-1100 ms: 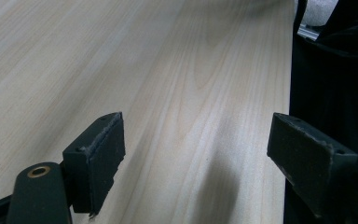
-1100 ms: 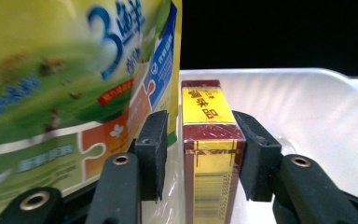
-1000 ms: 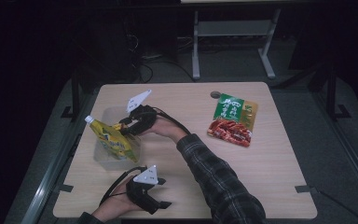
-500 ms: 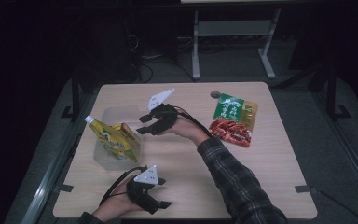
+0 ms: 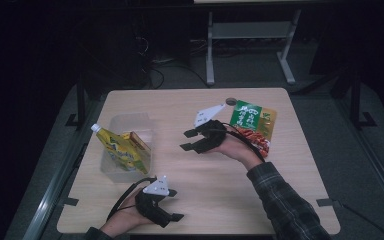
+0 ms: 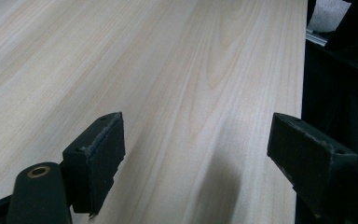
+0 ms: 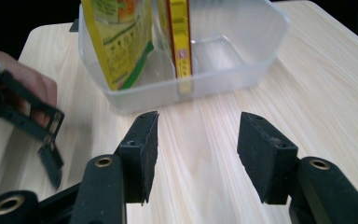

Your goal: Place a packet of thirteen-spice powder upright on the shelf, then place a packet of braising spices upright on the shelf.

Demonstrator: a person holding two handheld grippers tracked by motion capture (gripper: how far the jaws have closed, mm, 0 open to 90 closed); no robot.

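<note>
High view: the right tool (image 5: 189,140), jaws apart and empty, lies between the clear plastic tub (image 5: 130,172) and the green-and-red snack bag (image 5: 254,122), nearer the bag.

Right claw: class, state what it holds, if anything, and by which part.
Nothing. The right claw has just been opening; its jaws stand apart over bare table, away from the clear plastic tub holding the yellow spouted pouch.

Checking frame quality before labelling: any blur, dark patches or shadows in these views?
High view: the table is lit, the room around it nearly black, and the picture is soft and grainy. Left gripper view: a soft shadow lies on the wood between the open left gripper jaws. Right gripper view: the right gripper is sharp; the hand at the left edge is smeared.
</note>
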